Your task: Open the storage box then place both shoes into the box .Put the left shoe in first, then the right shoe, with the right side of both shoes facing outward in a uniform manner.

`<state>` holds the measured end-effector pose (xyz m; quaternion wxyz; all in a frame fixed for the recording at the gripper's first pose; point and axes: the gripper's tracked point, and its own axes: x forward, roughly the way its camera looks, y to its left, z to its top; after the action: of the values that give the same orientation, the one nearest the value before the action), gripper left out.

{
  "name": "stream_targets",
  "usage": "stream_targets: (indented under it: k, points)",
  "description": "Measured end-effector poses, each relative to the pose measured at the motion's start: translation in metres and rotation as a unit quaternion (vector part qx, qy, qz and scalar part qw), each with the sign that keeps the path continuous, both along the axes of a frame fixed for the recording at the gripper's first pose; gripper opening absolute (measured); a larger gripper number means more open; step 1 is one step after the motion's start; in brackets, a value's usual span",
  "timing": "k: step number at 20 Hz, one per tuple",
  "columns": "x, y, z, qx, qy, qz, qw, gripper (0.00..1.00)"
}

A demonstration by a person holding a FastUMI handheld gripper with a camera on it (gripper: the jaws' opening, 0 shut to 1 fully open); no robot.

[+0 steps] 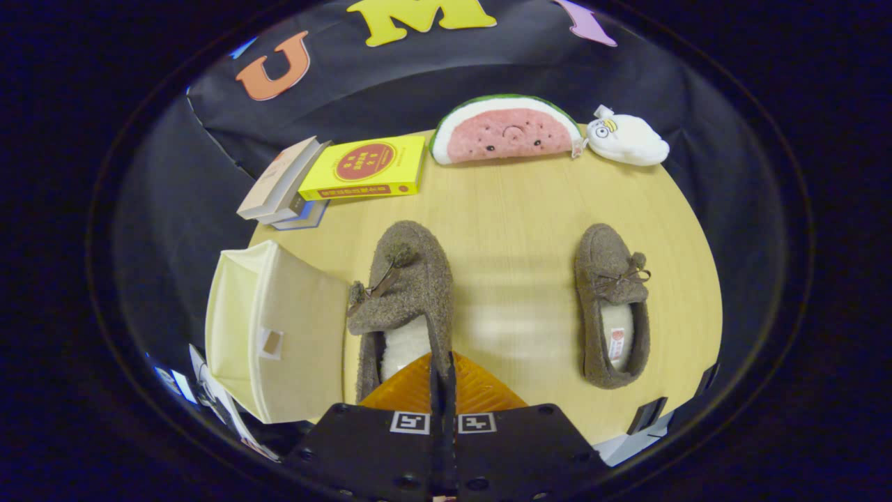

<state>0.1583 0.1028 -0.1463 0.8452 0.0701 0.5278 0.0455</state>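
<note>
Clenched on the near shoe's [408,293] heel wall, tool [442,380] sits beside the storage box [279,328].

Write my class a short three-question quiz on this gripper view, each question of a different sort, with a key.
1. True or false: the fingers are shut on the rim of the nearer shoe, which is beside the storage box.
2. What lies next to the watermelon plush at the table's far edge? A) a white plush toy B) a mug C) a third shoe
3. Short answer: how many shoes sit on the table apart from the fingers?

Key: 1 true. 2 A. 3 one, the second shoe.
</note>
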Motion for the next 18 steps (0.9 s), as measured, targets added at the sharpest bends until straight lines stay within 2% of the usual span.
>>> stream_targets:
  k: [6, 9, 13, 18]
  points:
    - [-0.026, 0.078, 0.049, 0.033, -0.03, 0.055, 0.997, 0.0]
    - [-0.033, 0.116, 0.062, 0.038, -0.04, 0.07, 0.996, 0.0]
    - [-0.032, 0.166, 0.058, 0.049, -0.036, 0.07, 0.996, 0.0]
    - [-0.03, 0.227, 0.022, 0.056, -0.006, 0.053, 0.997, 0.0]
